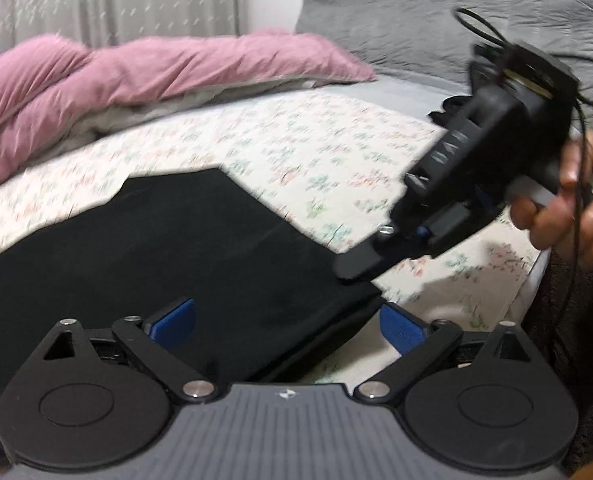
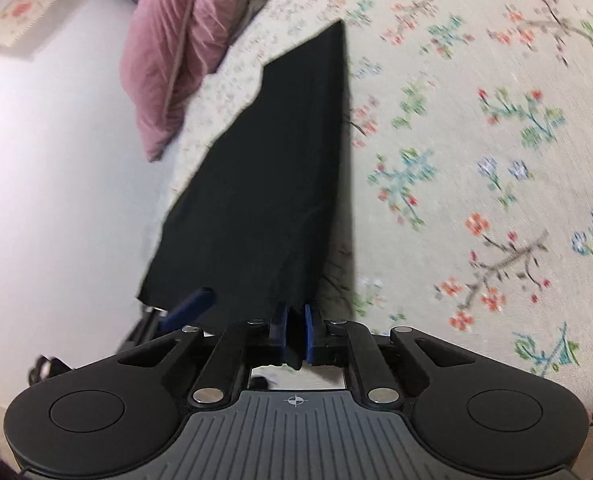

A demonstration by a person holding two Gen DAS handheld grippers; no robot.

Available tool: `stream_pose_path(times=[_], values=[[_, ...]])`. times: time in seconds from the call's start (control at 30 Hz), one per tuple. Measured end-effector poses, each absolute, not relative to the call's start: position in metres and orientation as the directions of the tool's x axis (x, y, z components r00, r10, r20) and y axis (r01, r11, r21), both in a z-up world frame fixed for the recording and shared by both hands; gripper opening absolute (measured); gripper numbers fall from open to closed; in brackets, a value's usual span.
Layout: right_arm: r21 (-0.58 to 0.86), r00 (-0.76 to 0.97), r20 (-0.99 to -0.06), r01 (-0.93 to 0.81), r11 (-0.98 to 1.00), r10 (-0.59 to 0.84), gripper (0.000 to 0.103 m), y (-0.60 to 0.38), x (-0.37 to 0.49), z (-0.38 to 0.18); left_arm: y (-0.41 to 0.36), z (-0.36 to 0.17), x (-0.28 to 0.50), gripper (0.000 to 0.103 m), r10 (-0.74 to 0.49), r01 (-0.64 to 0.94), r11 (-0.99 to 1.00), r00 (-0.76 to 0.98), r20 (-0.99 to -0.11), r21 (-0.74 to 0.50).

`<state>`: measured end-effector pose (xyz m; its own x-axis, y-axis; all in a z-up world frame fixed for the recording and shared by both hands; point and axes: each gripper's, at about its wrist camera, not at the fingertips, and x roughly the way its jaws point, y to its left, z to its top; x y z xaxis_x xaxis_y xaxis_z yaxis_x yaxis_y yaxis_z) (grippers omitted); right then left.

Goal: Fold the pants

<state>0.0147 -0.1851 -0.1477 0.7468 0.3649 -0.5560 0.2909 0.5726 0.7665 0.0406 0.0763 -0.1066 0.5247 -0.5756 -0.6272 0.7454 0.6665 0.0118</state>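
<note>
The black pants (image 1: 168, 248) lie stretched along the floral bedsheet (image 1: 316, 152); they also show in the right wrist view (image 2: 272, 184) as a long narrow strip. My left gripper (image 1: 288, 320) is open, its blue pads (image 1: 176, 322) on either side of the pants' near edge. My right gripper (image 2: 295, 320) is shut on the pants' end, lifting it slightly off the sheet. In the left wrist view the right gripper (image 1: 356, 266) pinches the pants' corner. One blue finger of the left gripper (image 2: 188, 306) shows beside the pants' edge.
A pink duvet (image 1: 116, 80) is bunched at the back left of the bed, also seen in the right wrist view (image 2: 168, 52). A grey pillow (image 1: 436, 20) lies at the head. The bed's edge and the pale floor (image 2: 56, 200) are to the left.
</note>
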Motion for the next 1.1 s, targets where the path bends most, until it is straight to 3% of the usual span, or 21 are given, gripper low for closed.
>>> stream_pose_path(times=[0.1, 0.2, 0.33, 0.47, 0.63, 0.73, 1.0, 1.07, 1.1], values=[[0.771, 0.756, -0.539, 0.266, 0.579, 0.371, 0.009, -0.186, 0.022, -0.134, 0.061, -0.107, 0.041, 0.103, -0.584, 0.771, 0.636, 0.516, -0.627, 0.042], [0.768, 0.765, -0.525, 0.236, 0.595, 0.373, 0.009, -0.188, 0.031, -0.122, 0.046, -0.111, 0.041, 0.094, -0.573, 0.781, 0.617, 0.529, -0.626, 0.095], [0.75, 0.76, -0.534, 0.223, 0.623, 0.37, 0.01, -0.19, 0.039, -0.117, 0.03, -0.121, 0.041, 0.091, -0.534, 0.788, 0.603, 0.515, -0.671, 0.124], [0.69, 0.756, -0.58, 0.261, 0.675, 0.302, 0.015, -0.196, 0.034, -0.117, 0.031, -0.122, 0.032, 0.092, -0.547, 0.807, 0.575, 0.503, -0.669, 0.137], [0.704, 0.713, -0.613, 0.296, 0.646, 0.341, 0.026, -0.201, 0.025, -0.138, 0.038, -0.125, 0.033, 0.092, -0.549, 0.817, 0.561, 0.488, -0.679, 0.134], [0.75, 0.698, -0.588, 0.279, 0.6, 0.41, 0.038, -0.2, 0.024, -0.15, 0.038, -0.126, 0.035, 0.092, -0.551, 0.822, 0.554, 0.48, -0.683, 0.132], [0.827, 0.698, -0.491, 0.185, 0.531, 0.522, 0.038, -0.191, 0.036, -0.143, 0.033, -0.125, 0.04, 0.091, -0.539, 0.806, 0.577, 0.499, -0.678, 0.134], [0.838, 0.704, -0.472, 0.171, 0.518, 0.531, 0.038, -0.192, 0.038, -0.139, 0.032, -0.125, 0.042, 0.087, -0.531, 0.792, 0.596, 0.513, -0.674, 0.133], [0.839, 0.706, -0.468, 0.166, 0.518, 0.532, 0.038, -0.193, 0.039, -0.137, 0.03, -0.126, 0.044, 0.08, -0.524, 0.784, 0.606, 0.521, -0.674, 0.134]])
